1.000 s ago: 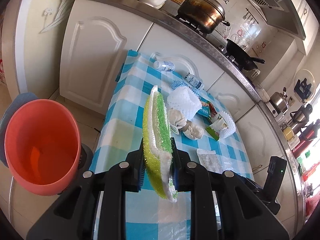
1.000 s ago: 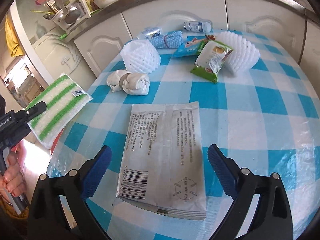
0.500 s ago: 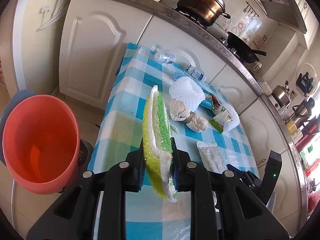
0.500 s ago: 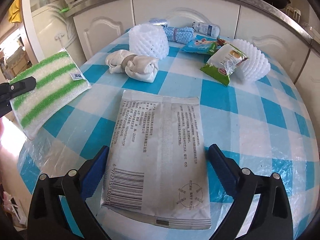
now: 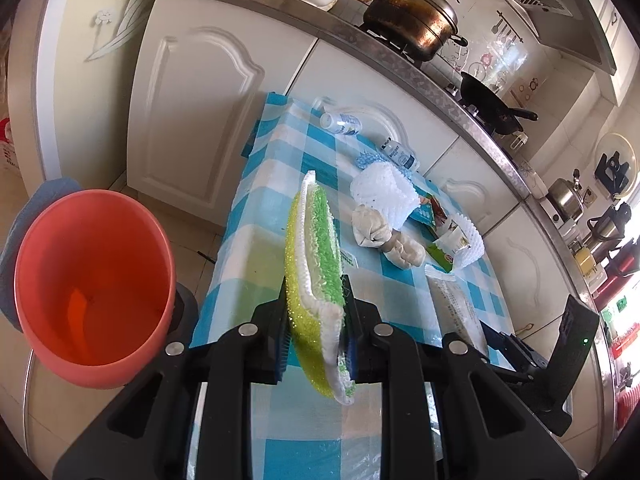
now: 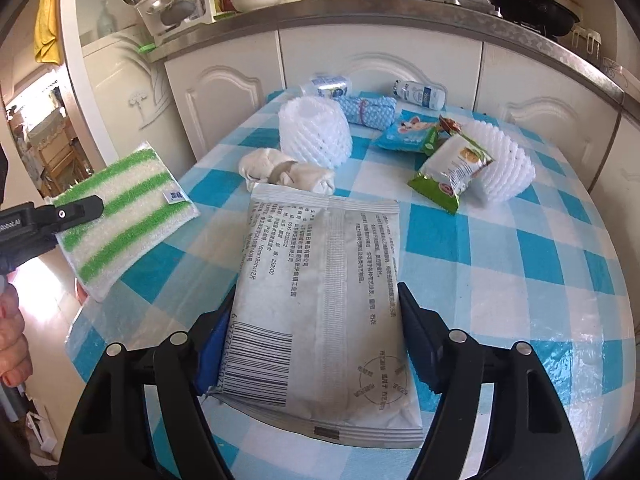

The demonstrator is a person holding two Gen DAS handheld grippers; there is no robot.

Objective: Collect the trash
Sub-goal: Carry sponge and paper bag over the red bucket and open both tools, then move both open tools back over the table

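Clamping a green-striped sponge (image 5: pixel 316 248) on edge, the left gripper (image 5: pixel 316 320) had its fingers pressed tight on both faces and held it off the near corner of the table (image 5: pixel 276 184), close to the orange bucket (image 5: pixel 92 280) that stood on the floor beside the table. From the right wrist view the same sponge (image 6: pixel 124 220) hung past the table's left edge.

The right gripper (image 6: pixel 316 340) was closing on a grey packet (image 6: pixel 320 300). The packet lay between its blue pads (image 6: pixel 212 344), which stood at its two long sides, and its near end seemed tilted up off the checked cloth; whether the pads were already pressing could not be told for sure, though they looked to be touching its edges.

Farther back on the table lay a knotted white rag (image 6: pixel 288 170), two white foam nets (image 6: pixel 314 134), a green snack bag (image 6: pixel 452 170) leaning on the right-hand net, a blue wrapper (image 6: pixel 404 136), a blue cloth roll (image 6: pixel 370 110) and two small bottles (image 6: pixel 420 94) near the cabinet (image 6: pixel 380 60).
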